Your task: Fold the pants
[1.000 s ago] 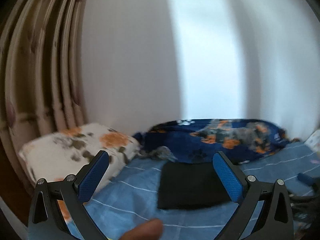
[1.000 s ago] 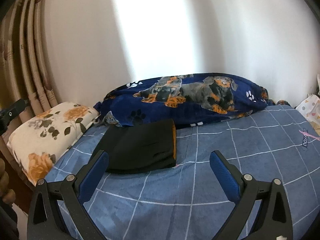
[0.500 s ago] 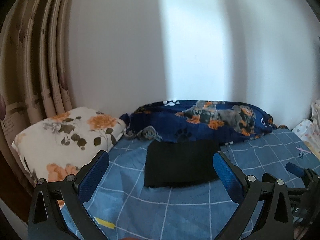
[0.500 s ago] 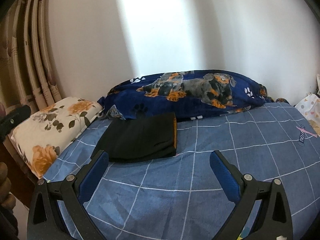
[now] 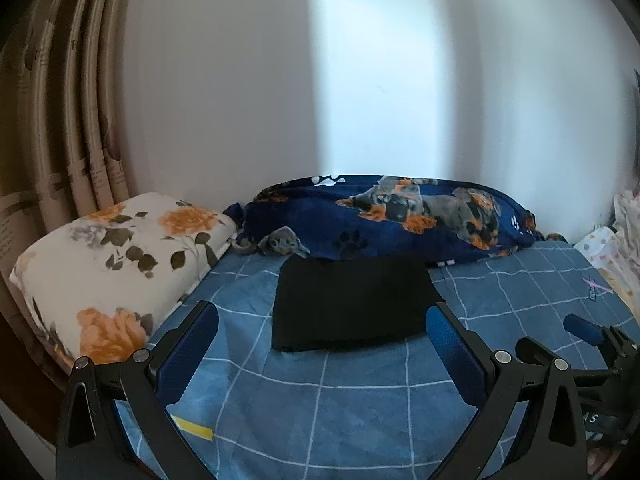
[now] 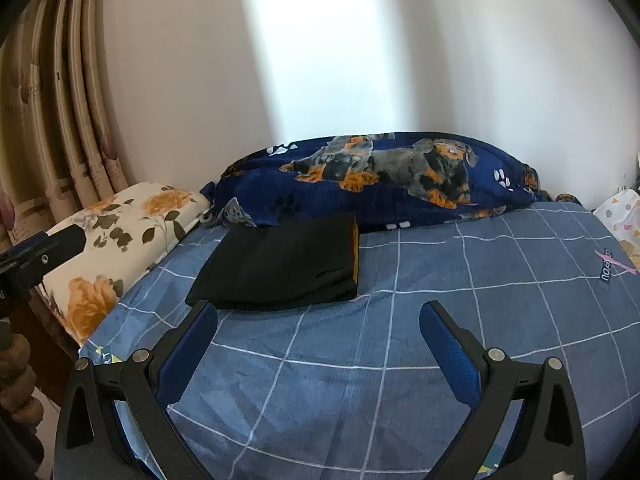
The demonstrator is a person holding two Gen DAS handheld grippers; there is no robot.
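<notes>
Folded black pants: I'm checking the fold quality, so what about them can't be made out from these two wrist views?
- Pants, left wrist view: the near right corner sits behind the left gripper finger.
- Pants, right wrist view: the inner layers are hidden under the top layer; only an orange strip shows at the right edge.
- Far edge, both views: black against the dark dog-print blanket, so any contact is unclear.

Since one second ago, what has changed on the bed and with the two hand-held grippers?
Only the left hand-held gripper moved: its view steadied and drew back from the folded black pants. Nothing was grasped or released. The right hand-held gripper stays open, and the pants, pillow and blanket lie unchanged.
</notes>
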